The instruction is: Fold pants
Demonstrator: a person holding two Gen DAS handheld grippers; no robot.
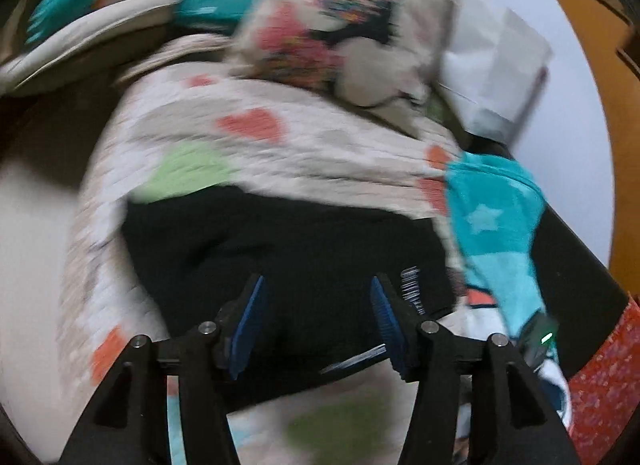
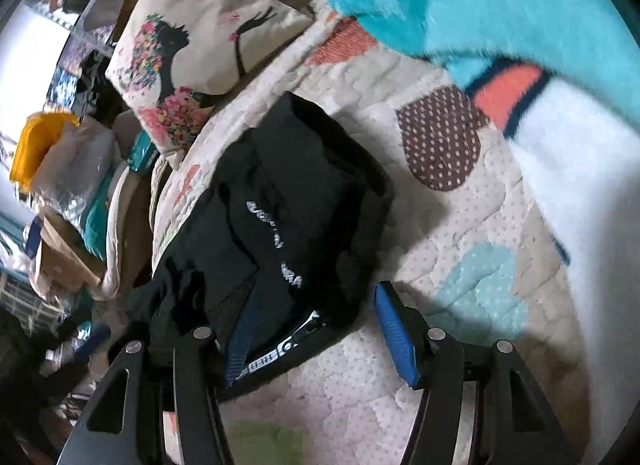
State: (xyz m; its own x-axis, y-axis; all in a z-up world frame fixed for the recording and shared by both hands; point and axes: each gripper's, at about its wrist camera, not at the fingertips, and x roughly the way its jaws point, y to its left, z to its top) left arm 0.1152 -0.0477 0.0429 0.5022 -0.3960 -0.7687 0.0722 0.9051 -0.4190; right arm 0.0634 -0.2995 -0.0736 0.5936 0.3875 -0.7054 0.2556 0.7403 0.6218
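Note:
The black pants [image 2: 280,217] lie folded in a compact bundle on a quilted bedspread [image 2: 460,265] with coloured patches; white lettering runs along one fold. In the left wrist view the pants [image 1: 288,257] fill the middle, blurred. My left gripper [image 1: 318,325] is open, its blue-padded fingers just above the pants, holding nothing. My right gripper [image 2: 316,329] is open at the near edge of the bundle, over a zip and waistband label; its left finger overlaps the cloth.
A printed cushion [image 2: 188,61] lies beyond the pants, also in the left wrist view [image 1: 328,25]. A turquoise fleece blanket [image 2: 500,5] lies at the right, also in the left wrist view [image 1: 496,217]. Boxes and bags [image 2: 68,169] crowd the left side.

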